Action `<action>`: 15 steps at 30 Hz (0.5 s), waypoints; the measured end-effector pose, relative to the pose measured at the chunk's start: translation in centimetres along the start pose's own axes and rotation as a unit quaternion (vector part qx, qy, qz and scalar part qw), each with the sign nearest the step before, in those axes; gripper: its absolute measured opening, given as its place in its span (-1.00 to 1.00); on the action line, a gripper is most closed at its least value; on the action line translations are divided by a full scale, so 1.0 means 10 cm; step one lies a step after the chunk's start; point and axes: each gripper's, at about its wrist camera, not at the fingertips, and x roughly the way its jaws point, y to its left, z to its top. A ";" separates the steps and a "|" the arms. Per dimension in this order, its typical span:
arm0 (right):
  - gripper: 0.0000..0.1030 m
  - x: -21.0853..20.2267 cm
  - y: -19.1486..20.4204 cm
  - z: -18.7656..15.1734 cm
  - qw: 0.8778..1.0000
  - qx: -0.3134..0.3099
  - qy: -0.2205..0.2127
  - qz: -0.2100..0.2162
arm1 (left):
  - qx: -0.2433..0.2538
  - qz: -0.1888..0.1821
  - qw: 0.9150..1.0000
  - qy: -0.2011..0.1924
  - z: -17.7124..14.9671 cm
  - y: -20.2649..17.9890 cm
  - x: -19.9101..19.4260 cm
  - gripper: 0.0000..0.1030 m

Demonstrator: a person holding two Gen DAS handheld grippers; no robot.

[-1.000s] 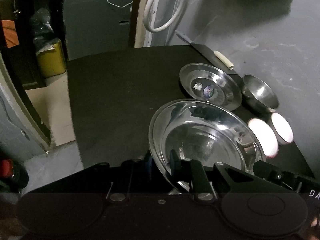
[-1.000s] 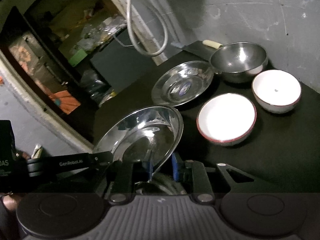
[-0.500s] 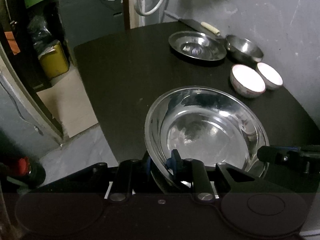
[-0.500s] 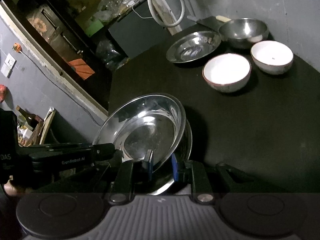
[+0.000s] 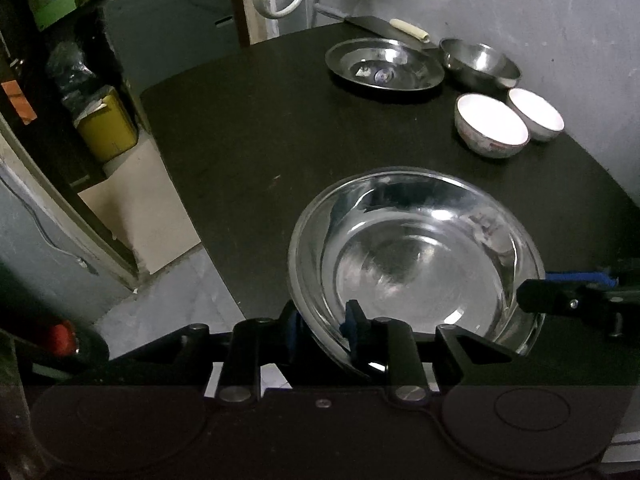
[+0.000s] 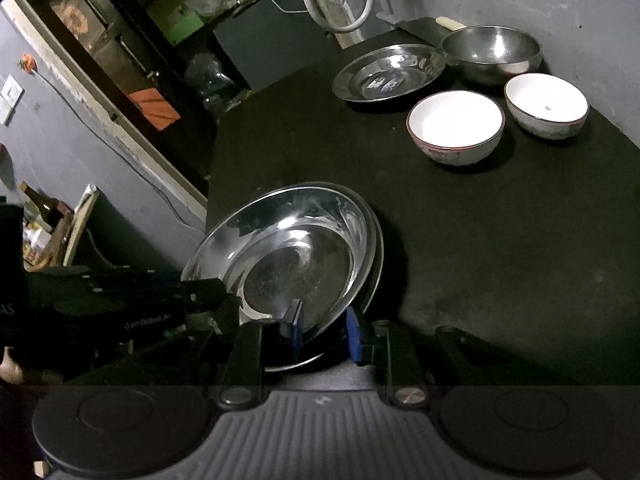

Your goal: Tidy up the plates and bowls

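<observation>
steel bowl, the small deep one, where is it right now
In the right wrist view the steel bowl sits at the table's far right corner by the wall, beside the small steel plate, behind two white bowls.

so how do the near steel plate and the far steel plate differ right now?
The near steel plate looks larger and sits at the front edge of the black table; the far steel plate is by the wall next to the steel bowl. The near one has a claw at its rim on either side; the far one stands free. The far one has small marks in its centre; the near one is bare. Both are shiny, shallow and upright.
</observation>
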 end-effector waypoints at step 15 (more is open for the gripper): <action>0.06 0.05 0.08 0.02 0.999 -0.023 0.006 -0.027 | -0.025 0.007 1.000 -0.002 0.03 0.08 0.04 0.09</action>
